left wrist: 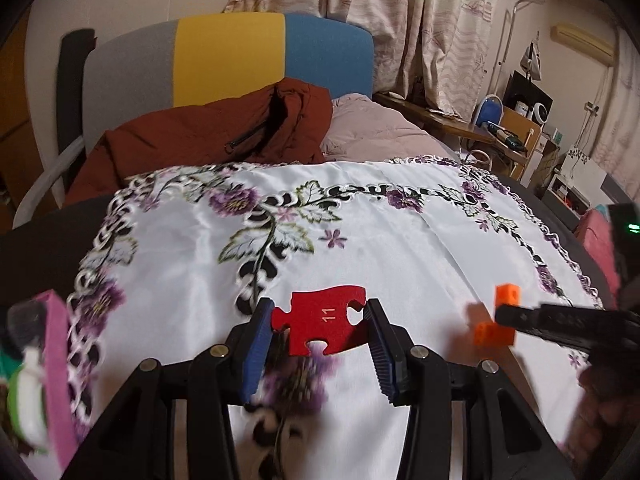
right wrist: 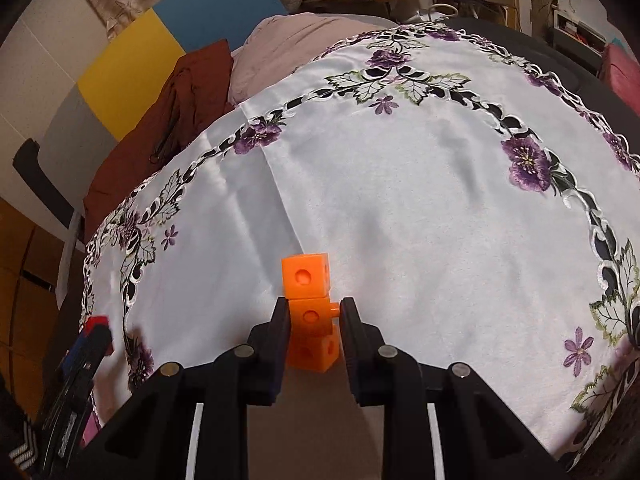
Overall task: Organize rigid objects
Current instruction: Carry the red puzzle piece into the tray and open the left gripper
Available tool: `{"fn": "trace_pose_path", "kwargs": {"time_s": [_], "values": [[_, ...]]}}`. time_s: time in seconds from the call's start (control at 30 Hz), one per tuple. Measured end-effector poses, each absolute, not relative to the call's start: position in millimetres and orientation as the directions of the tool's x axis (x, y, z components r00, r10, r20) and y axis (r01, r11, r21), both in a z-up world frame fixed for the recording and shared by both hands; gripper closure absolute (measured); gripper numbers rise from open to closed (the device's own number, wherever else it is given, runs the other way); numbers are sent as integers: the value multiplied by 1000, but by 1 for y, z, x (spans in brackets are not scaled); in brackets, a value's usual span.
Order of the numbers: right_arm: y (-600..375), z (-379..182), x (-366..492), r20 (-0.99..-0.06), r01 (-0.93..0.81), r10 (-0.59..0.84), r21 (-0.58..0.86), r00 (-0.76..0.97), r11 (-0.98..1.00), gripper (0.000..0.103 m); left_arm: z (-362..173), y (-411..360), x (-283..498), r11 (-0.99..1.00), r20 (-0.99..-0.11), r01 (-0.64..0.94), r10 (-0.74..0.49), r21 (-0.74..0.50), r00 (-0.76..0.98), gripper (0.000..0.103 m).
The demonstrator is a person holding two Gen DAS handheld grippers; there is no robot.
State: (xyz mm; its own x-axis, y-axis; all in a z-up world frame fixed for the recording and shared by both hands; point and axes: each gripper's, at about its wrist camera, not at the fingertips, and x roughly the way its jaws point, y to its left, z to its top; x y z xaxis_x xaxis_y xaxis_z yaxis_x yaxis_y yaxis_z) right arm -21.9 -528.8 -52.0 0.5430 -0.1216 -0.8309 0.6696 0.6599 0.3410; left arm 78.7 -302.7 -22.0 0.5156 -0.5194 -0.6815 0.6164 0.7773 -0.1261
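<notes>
- Left wrist view showing left gripper clenching a red puzzle piece by its two side edges, lifted just above the white cloth.
- Puzzle piece looking thin, flat, stiff and light; likely twisting if pinched at a knob, so edge-to-edge hold suiting best.
- Right wrist view showing right gripper clamping an orange cube stick, pads pressing the middle cube, peg poking toward one pad.
- Cubes looking hard, smooth plastic, light; snap joints possibly parting under a bend, so gripping mid-stick keeping it sound.
- Only left view catching a pink box at the left edge, blurred, perhaps a bin for sorting.
- Only right view revealing the stick's lowest cube and holes; left view giving just an orange smear.
</notes>
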Motion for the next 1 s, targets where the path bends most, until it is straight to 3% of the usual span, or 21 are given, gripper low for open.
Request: {"fn": "trace_pose_path", "kwargs": {"time_s": [0.3, 0.6, 1.0], "values": [[-526, -48, -21, -818, 651, -118, 350, 563, 674, 79, 6, -233, 37, 804, -646, 584, -507, -116, 570, 56], [-514, -44, -17, -809, 607, -99, 346, 579, 715, 79, 18, -147, 23, 884, -646, 454, -413, -114, 642, 56], [-500, -35, -14, -785, 550, -92, 340, 613, 763, 79, -15, -68, 32, 953, -717, 279, -279, -121, 639, 56]]}}
